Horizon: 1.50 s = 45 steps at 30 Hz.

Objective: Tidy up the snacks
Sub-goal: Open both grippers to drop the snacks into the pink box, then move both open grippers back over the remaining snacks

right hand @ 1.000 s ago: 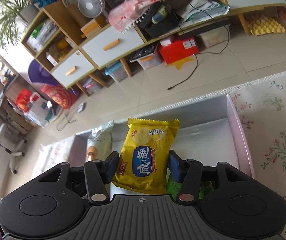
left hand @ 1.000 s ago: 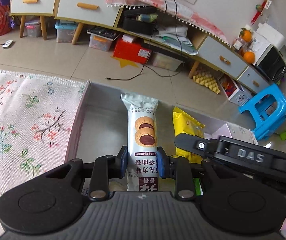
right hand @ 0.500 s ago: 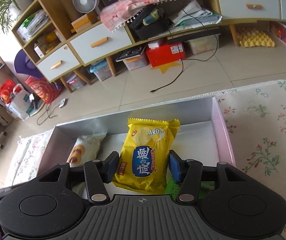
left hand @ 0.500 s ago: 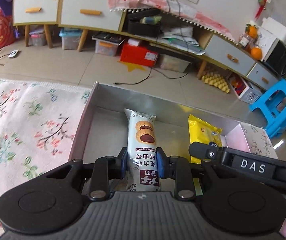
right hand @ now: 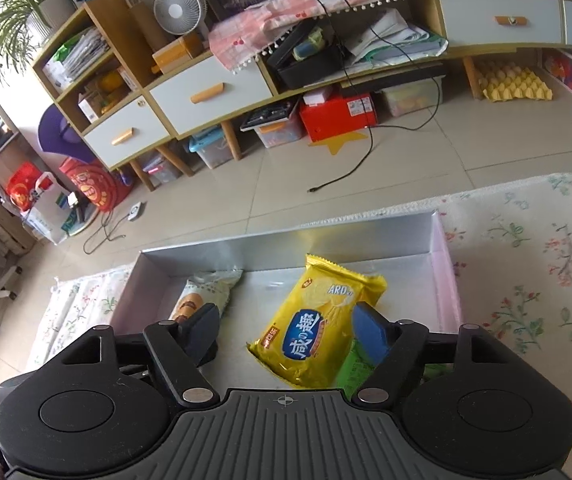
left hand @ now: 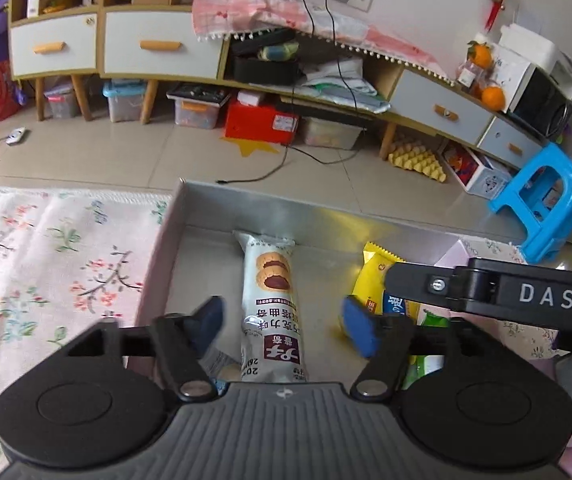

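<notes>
Left wrist view: the left gripper point(left hand: 281, 322), clamped a moment ago, now gapes around the cookie pack point(left hand: 271, 308) lying in the box point(left hand: 245, 208), its near end hidden. The right gripper point(right hand: 290, 332) likewise has released the yellow packet point(right hand: 318, 332), partly hiding a green one point(right hand: 356, 370).

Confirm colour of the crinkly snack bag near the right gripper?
Yellow, with a blue oval logo: the snack bag shows best in the right wrist view.

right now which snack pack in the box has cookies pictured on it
The long white pack lying between the open left tongs; the yellow pack shows crisps instead.
</notes>
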Motion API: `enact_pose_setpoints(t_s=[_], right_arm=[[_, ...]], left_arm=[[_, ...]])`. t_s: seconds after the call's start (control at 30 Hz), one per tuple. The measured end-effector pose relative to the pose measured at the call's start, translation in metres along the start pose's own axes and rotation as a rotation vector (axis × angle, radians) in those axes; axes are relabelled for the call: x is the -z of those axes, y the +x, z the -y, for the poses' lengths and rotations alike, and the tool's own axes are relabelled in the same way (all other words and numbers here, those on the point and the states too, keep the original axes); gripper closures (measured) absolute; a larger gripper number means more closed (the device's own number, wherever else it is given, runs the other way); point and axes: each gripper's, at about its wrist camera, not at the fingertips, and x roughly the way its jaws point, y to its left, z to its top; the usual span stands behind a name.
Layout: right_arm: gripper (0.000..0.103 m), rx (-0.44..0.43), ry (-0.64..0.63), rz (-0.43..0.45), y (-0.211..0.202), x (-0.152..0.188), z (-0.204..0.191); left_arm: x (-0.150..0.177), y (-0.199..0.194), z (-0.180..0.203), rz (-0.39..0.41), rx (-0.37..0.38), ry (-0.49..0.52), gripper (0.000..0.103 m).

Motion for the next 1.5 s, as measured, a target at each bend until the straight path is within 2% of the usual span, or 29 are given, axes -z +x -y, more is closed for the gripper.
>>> enact_pose_setpoints(t_s=[0.13,0.2,0.57,0.83,1.03,1.13,1.33,1.5], right_arm=[[0.023,0.016,0.001,0.007,-0.024,0.001,0.0],[0.022,0.019,-0.003,0.013,-0.038,0.004,-0.001],[0.013,0.012,-0.034,0.019,-0.107,0.038,-0.018],[0.009,0.025,-0.092,-0.001,-0.142,0.077,-0.031],[0.008,0.042,-0.1,0.003,-0.156,0.101,-0.026],[0.008,0.055,-0.12,-0.004,-0.158,0.115,-0.02],[0.008,0.083,-0.23,-0.05,-0.157,0.134,-0.011],[0.008,0.133,-0.196,-0.074,-0.151,0.14,0.018]], left_arm=[[0.003,-0.019,0.005,-0.001,-0.003,0.018,0.026],[0.006,-0.03,0.008,0.004,-0.011,0.022,0.017],[0.032,-0.088,0.012,-0.005,-0.078,0.032,0.001],[0.06,-0.119,0.012,-0.043,-0.13,0.028,0.001],[0.081,-0.129,0.007,-0.049,-0.156,0.029,0.001],[0.098,-0.133,0.004,-0.034,-0.141,0.035,0.001],[0.112,-0.129,-0.007,-0.066,-0.088,0.038,0.001],[0.127,-0.126,-0.017,-0.092,-0.069,0.07,0.001]])
